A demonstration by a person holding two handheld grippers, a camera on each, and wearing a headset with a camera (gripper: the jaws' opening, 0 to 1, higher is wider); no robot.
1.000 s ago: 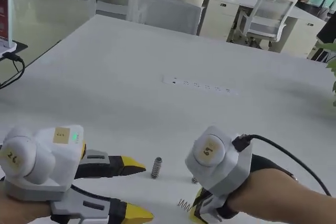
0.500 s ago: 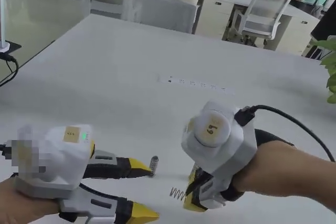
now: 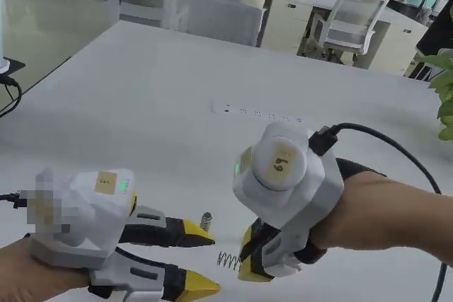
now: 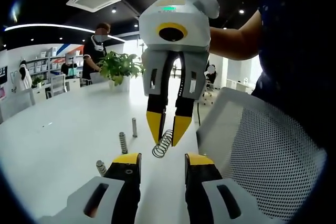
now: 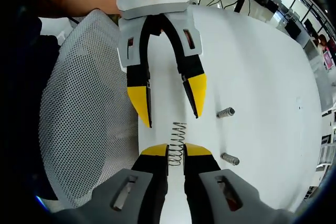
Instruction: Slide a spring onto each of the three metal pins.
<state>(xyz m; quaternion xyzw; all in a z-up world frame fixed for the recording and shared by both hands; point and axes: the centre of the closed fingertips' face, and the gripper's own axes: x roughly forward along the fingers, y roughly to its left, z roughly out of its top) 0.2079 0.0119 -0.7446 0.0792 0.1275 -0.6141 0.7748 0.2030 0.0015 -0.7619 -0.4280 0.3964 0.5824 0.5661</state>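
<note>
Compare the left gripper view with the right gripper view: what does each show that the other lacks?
Left gripper view: a bare pin, a potted plant, the right gripper head-on. Right gripper view: the left gripper head-on, tongs open. Both: the loose spring pinched in the right tongs, two sprung pins, a mesh chair.

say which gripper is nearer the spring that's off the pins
Right. The right gripper pinches the spring between its jaws; the left gripper faces it, jaws open, tips near its free end.

Three pins (image 4: 122, 142) upright on table (image 3: 177, 104) (in row); spring (image 3: 226, 259) just before them.
</note>
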